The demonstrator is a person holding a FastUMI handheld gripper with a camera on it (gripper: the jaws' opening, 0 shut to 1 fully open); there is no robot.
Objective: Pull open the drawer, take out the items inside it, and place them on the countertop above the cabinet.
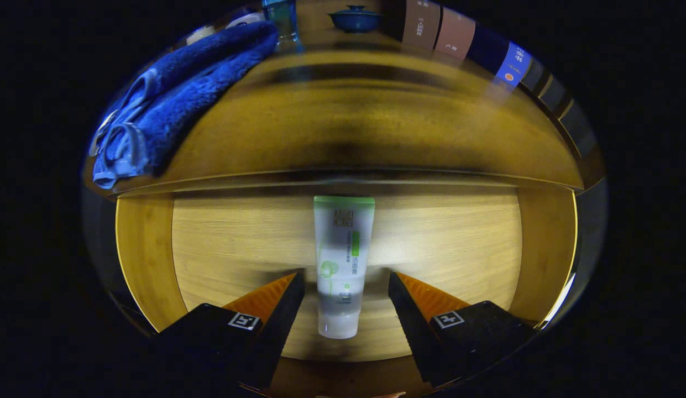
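The wooden drawer stands pulled open below the countertop. On its floor lies a white tube with a green end, lengthwise between my fingers, green end pointing toward the cabinet. My gripper is open, one finger on each side of the tube with a gap to each. A folded blue towel rests on the countertop, beyond the fingers and to the left.
At the back of the countertop stand a blue lidded bowl, a clear glass and a row of books or boxes to the right. The drawer's side walls rise on both sides of the fingers.
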